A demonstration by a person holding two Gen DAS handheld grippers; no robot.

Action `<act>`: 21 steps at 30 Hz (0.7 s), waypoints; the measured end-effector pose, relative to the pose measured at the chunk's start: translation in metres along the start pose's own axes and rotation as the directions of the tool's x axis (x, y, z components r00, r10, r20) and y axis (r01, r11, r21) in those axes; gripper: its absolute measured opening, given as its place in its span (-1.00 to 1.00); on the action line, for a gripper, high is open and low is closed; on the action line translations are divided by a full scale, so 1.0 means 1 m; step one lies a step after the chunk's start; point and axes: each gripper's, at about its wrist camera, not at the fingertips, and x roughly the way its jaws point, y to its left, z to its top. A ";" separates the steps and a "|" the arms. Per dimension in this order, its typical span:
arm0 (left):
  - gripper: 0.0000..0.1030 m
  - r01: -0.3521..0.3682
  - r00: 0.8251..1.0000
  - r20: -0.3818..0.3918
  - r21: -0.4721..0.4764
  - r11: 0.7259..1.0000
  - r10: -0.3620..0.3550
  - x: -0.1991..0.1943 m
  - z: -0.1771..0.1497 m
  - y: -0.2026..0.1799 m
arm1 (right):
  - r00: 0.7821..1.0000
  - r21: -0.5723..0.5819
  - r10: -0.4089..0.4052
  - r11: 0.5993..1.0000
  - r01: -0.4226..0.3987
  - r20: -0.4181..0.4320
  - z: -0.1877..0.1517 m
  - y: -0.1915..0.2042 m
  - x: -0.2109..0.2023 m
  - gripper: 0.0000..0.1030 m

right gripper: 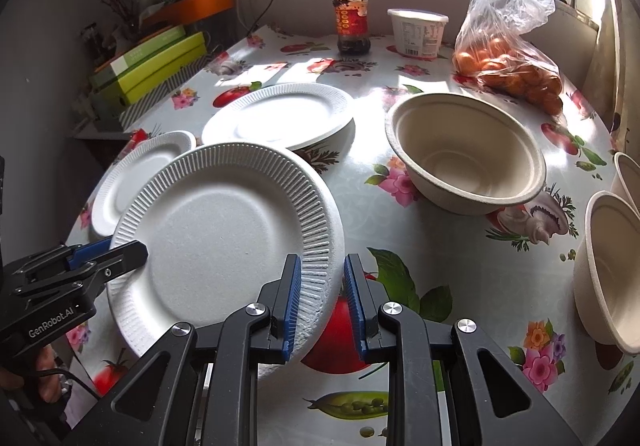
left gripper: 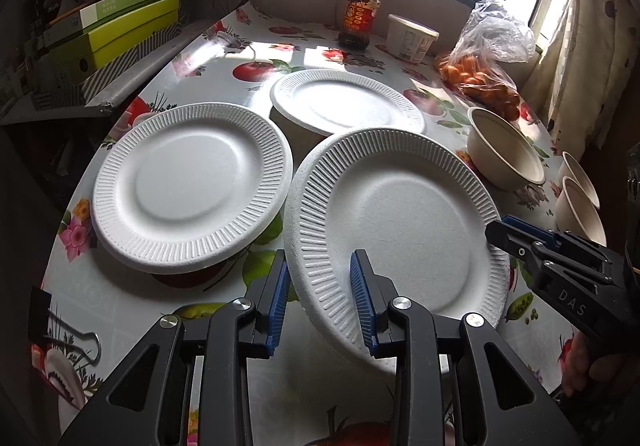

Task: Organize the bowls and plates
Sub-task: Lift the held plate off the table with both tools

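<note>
A white ribbed foam plate (left gripper: pixel 400 214) (right gripper: pixel 224 222) hangs tilted above the flowered tablecloth (right gripper: pixel 400 222), held from both sides. My left gripper (left gripper: pixel 320 266) (right gripper: pixel 136 248) is shut on its near-left rim. On the opposite rim my right gripper (right gripper: pixel 323 262) (left gripper: pixel 494 232) is also shut. A second plate (left gripper: pixel 192 186) (right gripper: pixel 140 174) lies flat to the left. A third plate (left gripper: pixel 346 102) (right gripper: pixel 280 118) sits farther back, raised on something hidden beneath it. A beige bowl (left gripper: pixel 504 150) (right gripper: pixel 466 158) stands to the right, with two more bowls (right gripper: pixel 608 270) (right gripper: pixel 628 174) at the right edge.
At the back stand a red sauce jar (right gripper: pixel 352 22), a white tub (right gripper: pixel 418 32) and a plastic bag of oranges (right gripper: pixel 512 66). Green boxes (left gripper: pixel 120 30) are stacked on a ledge at the left. A binder clip (left gripper: pixel 60 326) lies near the table's front left edge.
</note>
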 end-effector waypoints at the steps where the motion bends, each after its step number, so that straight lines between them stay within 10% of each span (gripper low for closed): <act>1: -0.38 -0.001 1.000 0.005 0.001 1.000 0.001 -0.002 0.001 0.000 | 1.000 -0.002 0.000 1.000 0.000 0.003 0.001 0.001 -0.001 -0.57; 21: -0.38 -0.075 0.994 0.075 -0.021 0.997 0.076 -0.025 0.019 0.033 | 0.998 -0.059 0.063 0.996 -0.063 0.006 0.037 0.040 0.000 -0.57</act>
